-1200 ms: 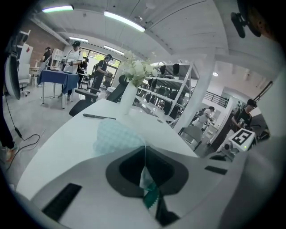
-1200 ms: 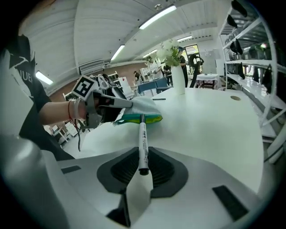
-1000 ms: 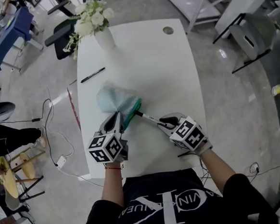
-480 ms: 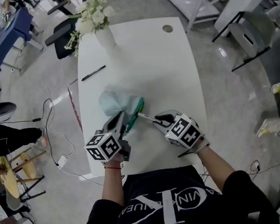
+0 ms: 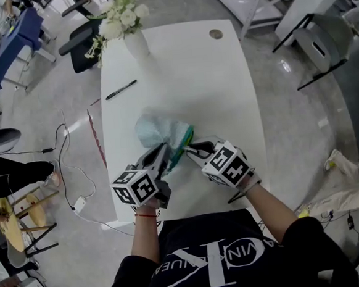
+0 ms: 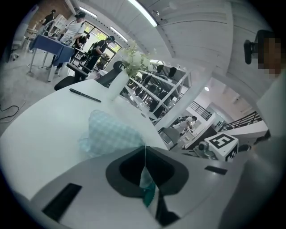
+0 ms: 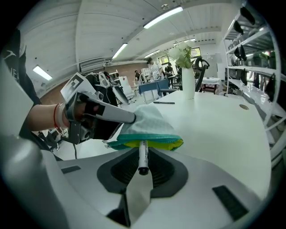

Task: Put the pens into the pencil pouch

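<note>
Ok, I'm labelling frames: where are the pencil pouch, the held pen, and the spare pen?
pencil pouch (image 5: 157,130), head view, checked fabric body.
held pen (image 7: 143,156), right gripper view, barrel near its end.
spare pen (image 5: 121,90), head view, mid-barrel.

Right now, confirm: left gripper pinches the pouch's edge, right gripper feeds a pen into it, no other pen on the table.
Not quite: the head view shows a second pen on the table, near the vase. The rest holds: left gripper pinches the edge of the pouch, right gripper feeds a pen into it.
</note>
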Demonstrator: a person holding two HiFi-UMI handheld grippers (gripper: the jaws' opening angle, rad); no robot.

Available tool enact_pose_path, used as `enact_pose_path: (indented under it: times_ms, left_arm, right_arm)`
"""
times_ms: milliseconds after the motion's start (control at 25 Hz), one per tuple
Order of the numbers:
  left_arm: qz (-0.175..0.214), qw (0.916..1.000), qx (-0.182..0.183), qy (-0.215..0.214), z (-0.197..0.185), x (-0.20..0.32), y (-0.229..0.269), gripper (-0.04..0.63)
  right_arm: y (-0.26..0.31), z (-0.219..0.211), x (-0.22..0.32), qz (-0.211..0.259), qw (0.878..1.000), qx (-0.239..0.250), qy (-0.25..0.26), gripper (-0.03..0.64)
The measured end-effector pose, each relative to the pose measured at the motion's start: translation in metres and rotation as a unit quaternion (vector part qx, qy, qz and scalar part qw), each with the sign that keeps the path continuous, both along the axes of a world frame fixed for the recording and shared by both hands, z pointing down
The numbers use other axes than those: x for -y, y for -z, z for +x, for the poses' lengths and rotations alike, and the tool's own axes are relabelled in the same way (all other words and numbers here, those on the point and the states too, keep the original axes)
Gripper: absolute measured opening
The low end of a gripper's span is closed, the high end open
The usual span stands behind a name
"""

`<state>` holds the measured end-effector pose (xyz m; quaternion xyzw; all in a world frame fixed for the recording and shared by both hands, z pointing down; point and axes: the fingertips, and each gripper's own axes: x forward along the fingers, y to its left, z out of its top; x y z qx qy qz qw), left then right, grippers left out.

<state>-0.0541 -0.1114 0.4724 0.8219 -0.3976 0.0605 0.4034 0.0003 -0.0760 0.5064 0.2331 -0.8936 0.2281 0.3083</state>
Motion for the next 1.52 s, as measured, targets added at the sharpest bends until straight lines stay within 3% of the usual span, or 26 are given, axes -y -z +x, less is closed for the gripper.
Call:
enact_pose_path:
  times_ms: [360,600,840,1120,1320,1520]
  left_arm:
    - [-0.009,0.9977,-0.067,0.012,0.0,-0.009,0.014,0.008]
    - [-0.01,0.9971,-0.076,0.005,-0.003,-0.016,0.015,0.006]
    - [-0.011,0.9981,-0.053,0.03,-0.018,-0.018,0.004,0.006]
    - [-0.026,0.9969,-0.059,0.045,-0.029,-0.026,-0.01,0.006]
    - [-0.03,0.9961,-0.068,0.048,-0.03,-0.028,-0.01,0.006]
    - [-0.04,0.9982,-0.022,0.04,-0.035,-0.033,-0.02,0.008]
  right_arm:
    - [0.007,-0.015,0.008,0.015,1.0,0.009,-0.021,0.077]
    - [0.002,-0.028,0.004,0.025,0.999,0.019,-0.008,0.08]
    - [-0.021,-0.033,-0.006,0.004,1.0,0.004,-0.002,0.102]
    - [-0.035,-0.025,-0.021,0.003,1.0,-0.024,0.009,0.117]
    - [-0.047,-0.023,-0.024,-0.014,0.999,-0.052,0.007,0.078]
    - [-0.034,-0.033,-0.017,-0.004,1.0,-0.013,0.0,0.075]
